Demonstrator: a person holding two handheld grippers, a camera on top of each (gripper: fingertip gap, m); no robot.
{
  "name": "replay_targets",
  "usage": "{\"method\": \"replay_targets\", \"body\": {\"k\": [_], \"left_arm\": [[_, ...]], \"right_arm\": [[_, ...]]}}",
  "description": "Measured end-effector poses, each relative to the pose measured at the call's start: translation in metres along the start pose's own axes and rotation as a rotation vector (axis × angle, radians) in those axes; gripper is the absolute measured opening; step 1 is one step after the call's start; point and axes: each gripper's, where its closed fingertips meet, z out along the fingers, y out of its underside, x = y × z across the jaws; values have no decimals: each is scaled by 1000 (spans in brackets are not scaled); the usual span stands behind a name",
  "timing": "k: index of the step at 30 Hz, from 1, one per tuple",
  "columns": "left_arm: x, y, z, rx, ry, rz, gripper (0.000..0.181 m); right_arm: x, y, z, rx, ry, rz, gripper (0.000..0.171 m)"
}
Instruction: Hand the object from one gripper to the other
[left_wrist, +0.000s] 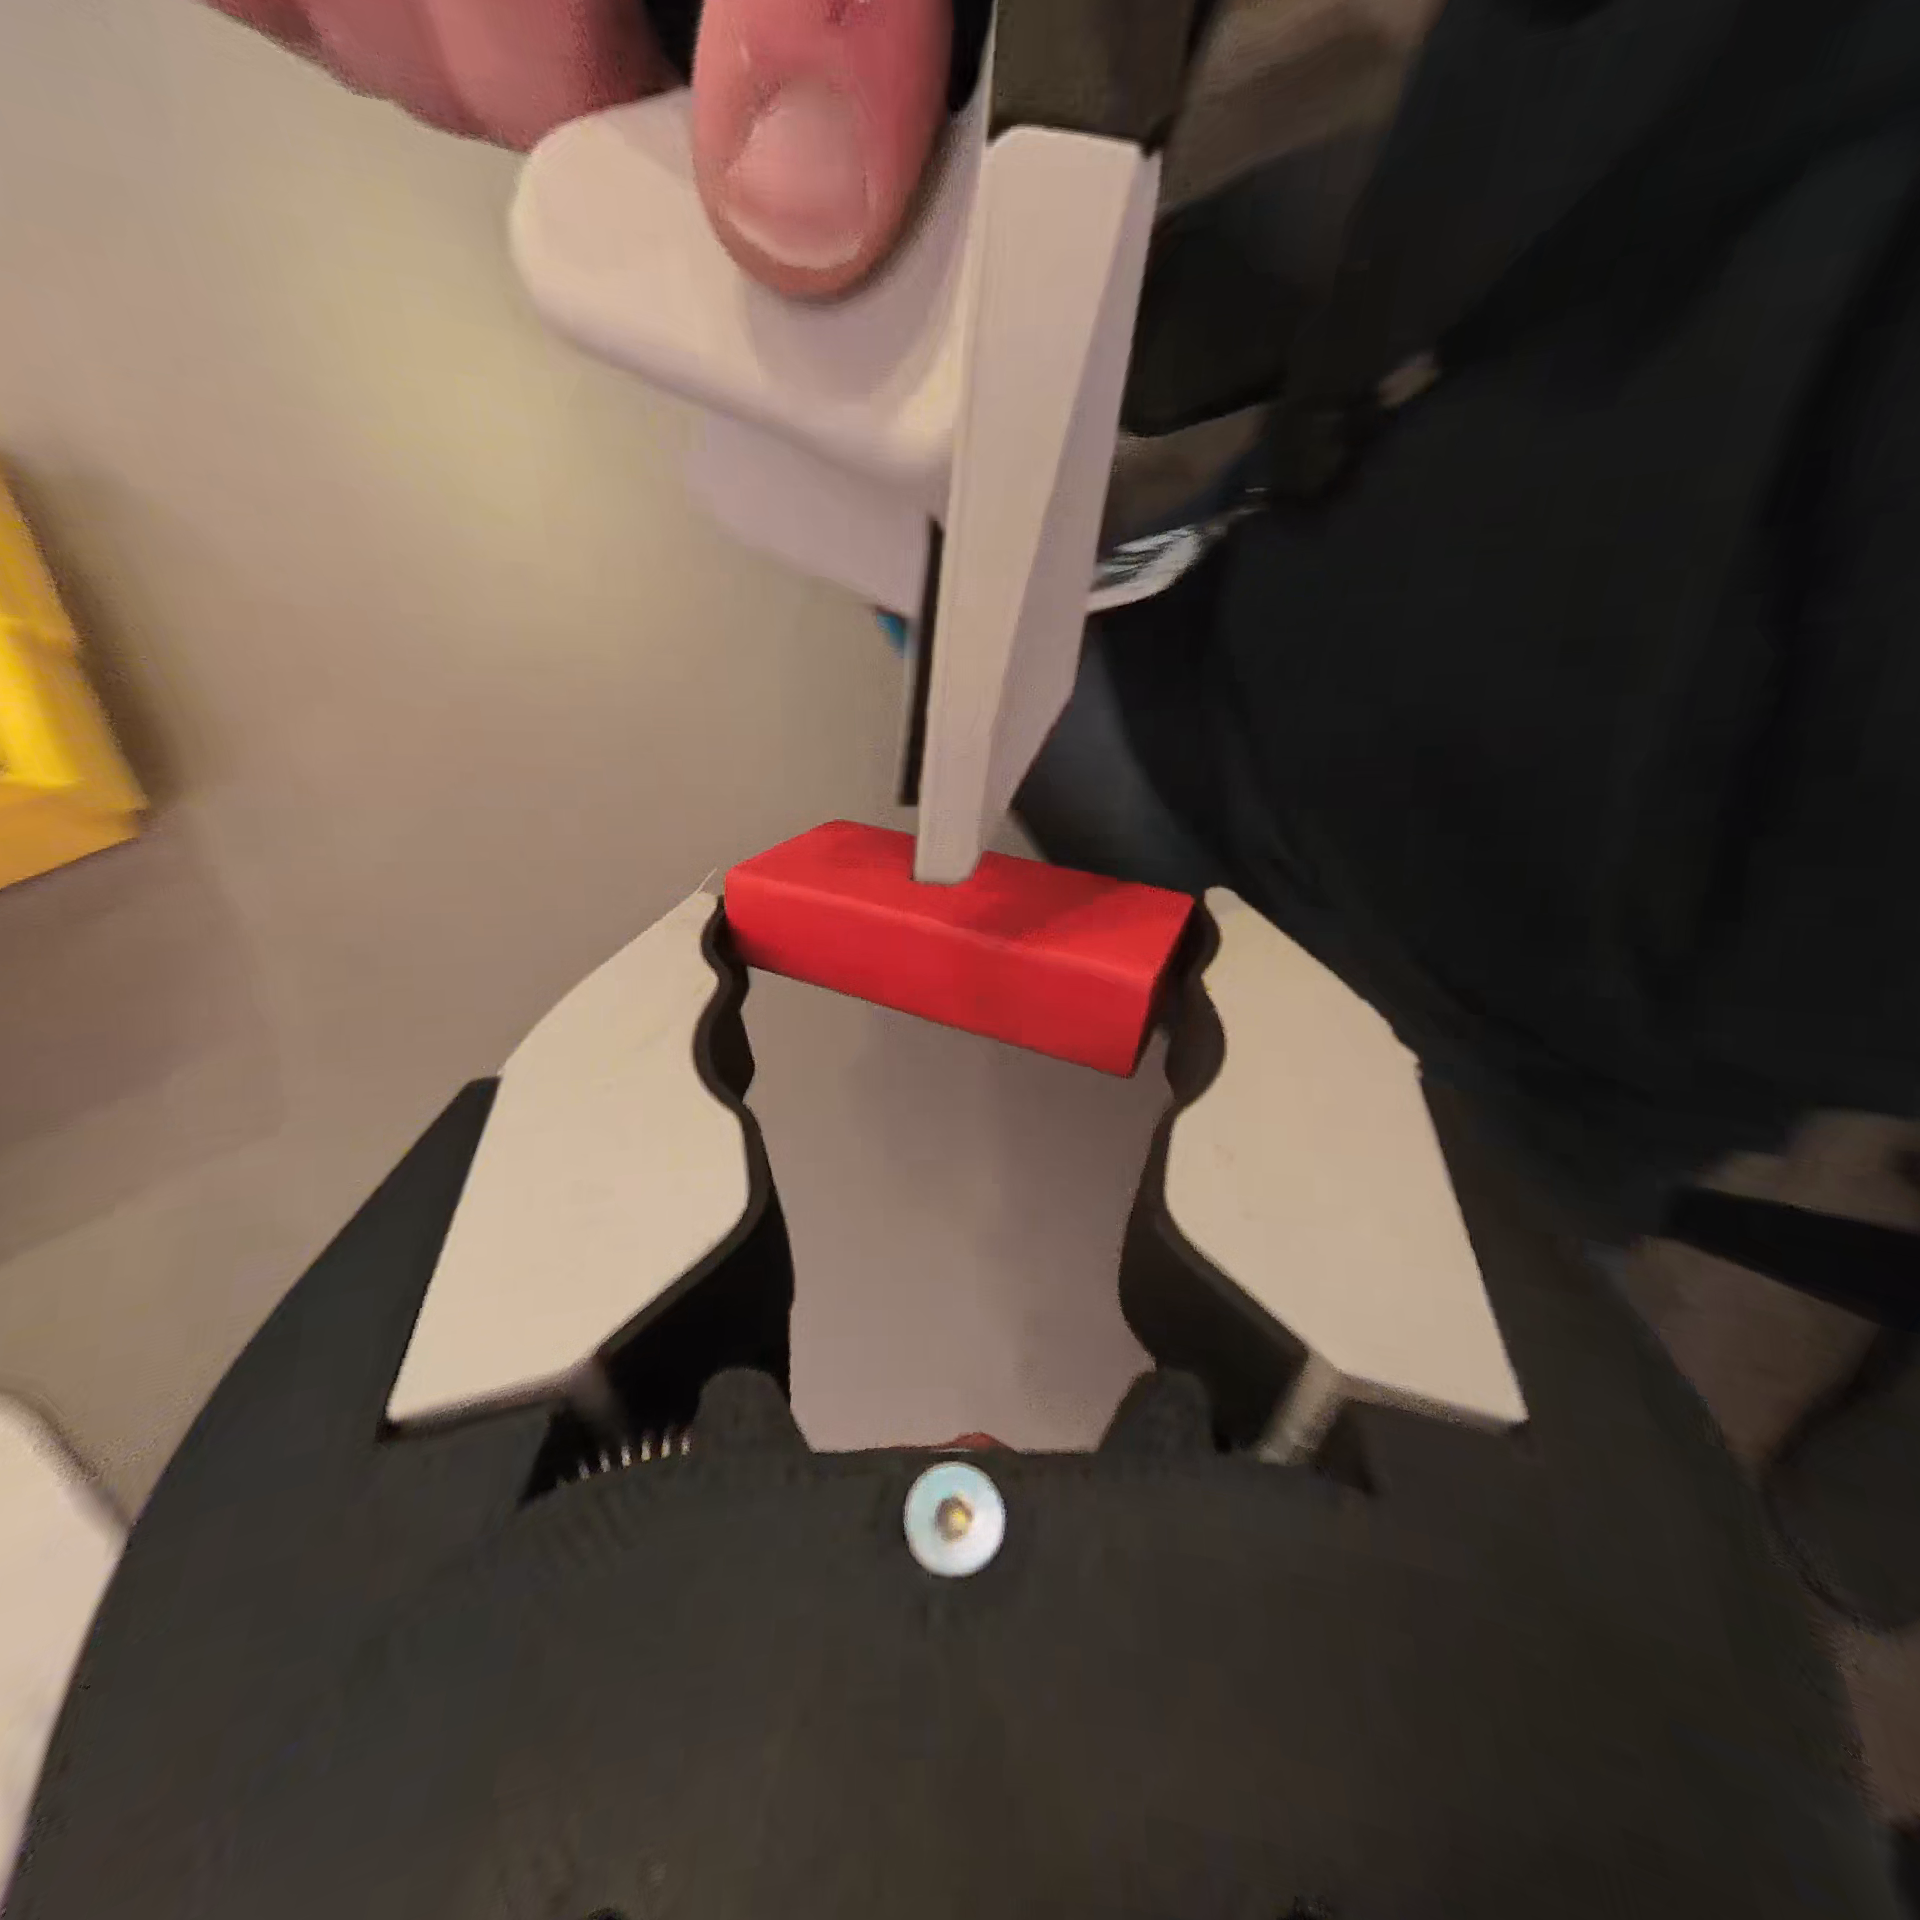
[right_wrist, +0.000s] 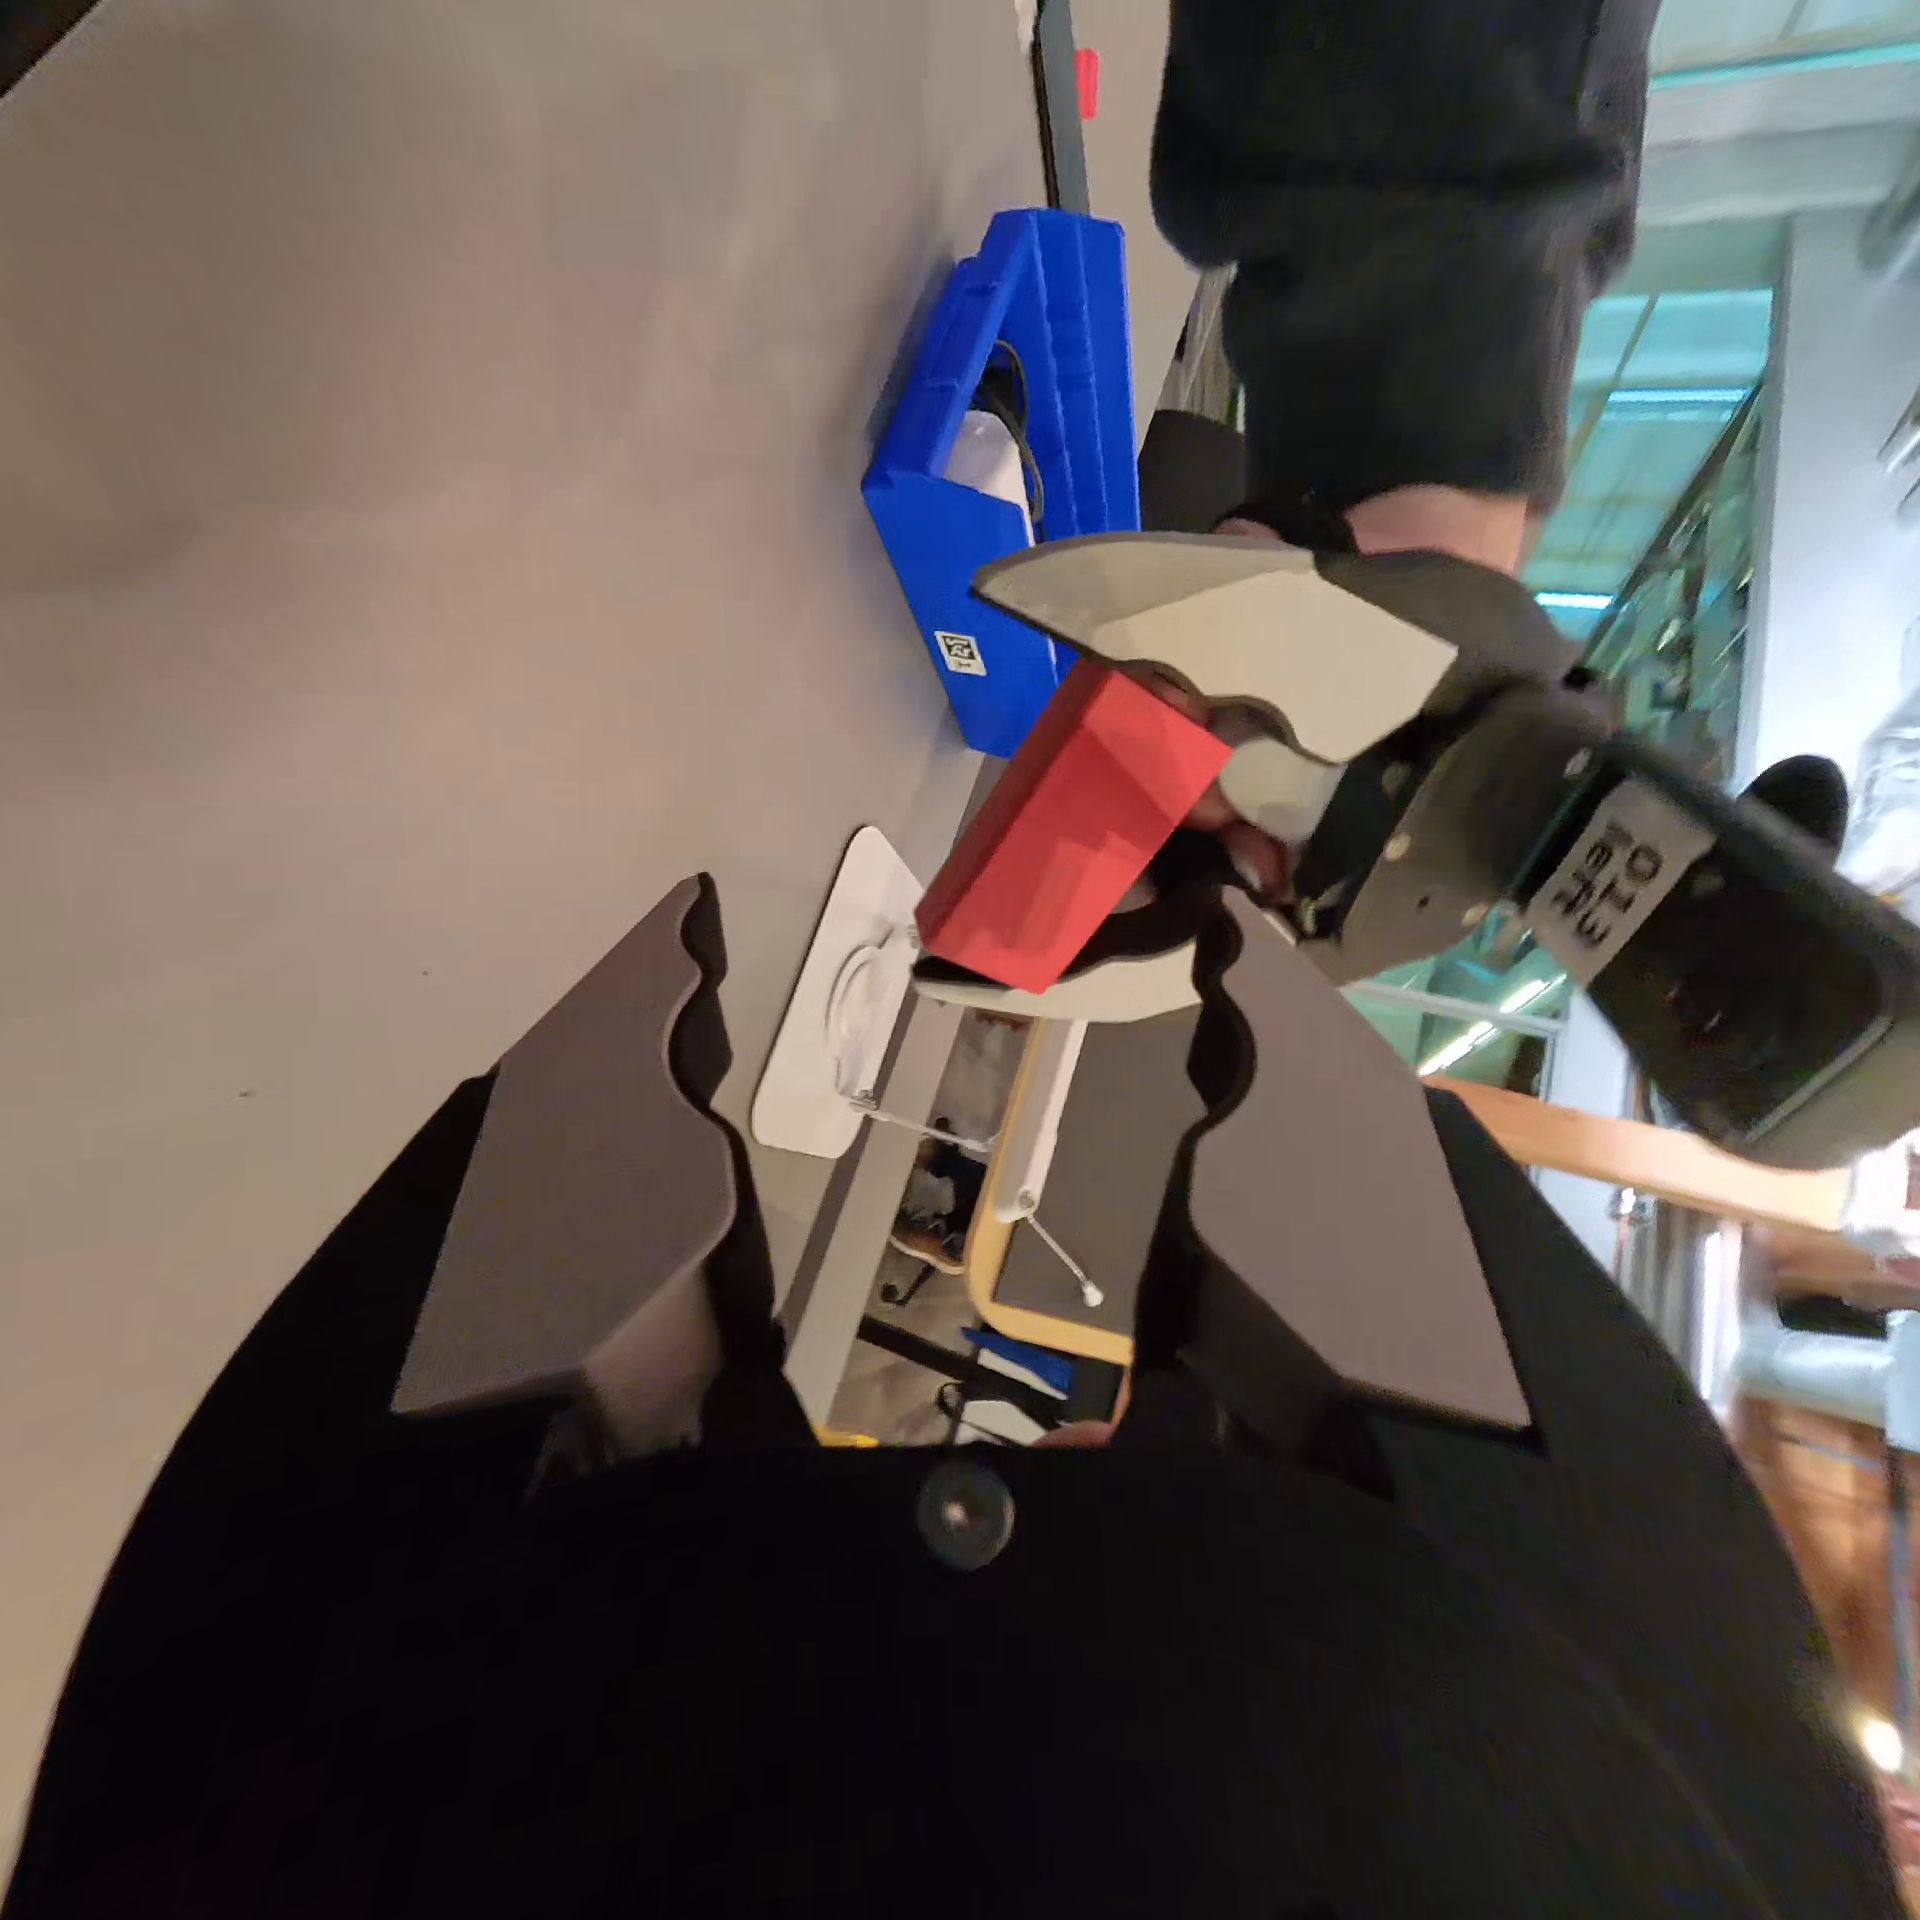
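Black and grey, the left gripper (left_wrist: 961, 961) pinches the red block (left_wrist: 956, 971) by its ends (a firm hold). Right gripper (right_wrist: 961, 935) has its jaws spread, its tips reaching the block's near end. Behind lies a blue bin (right_wrist: 1003, 468) on the table (right_wrist: 416, 520).

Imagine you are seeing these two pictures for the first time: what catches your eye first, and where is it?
The red block stands out, clamped between the tips of the left hand-held gripper at the centre of the left wrist view. The right hand-held gripper is open with the block just beyond its tips. Behind, a blue bin sits on the grey table.
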Motion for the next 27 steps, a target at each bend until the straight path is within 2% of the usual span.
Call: {"method": "replay_targets", "body": {"k": [2, 13, 18, 20, 21, 27], "left_arm": [[9, -3, 1, -1, 93, -2, 79], [42, -10, 12, 2, 486, -47, 80], [44, -15, 14, 21, 516, -21, 80], [43, -18, 13, 44, 525, -28, 80], [43, -19, 14, 47, 528, -26, 80], [44, -20, 18, 36, 549, -12, 80]], "right_arm": [[0, -5, 1, 7, -6, -38, 94], [-3, -28, -4, 89, -33, -106, 96], [-1, -37, -7, 136, -85, 54, 90], [-2, -36, -7, 139, -110, 125, 94], [0, -36, -8, 147, -113, 152, 89], [-6, -38, -3, 149, -186, 237, 91]]}}
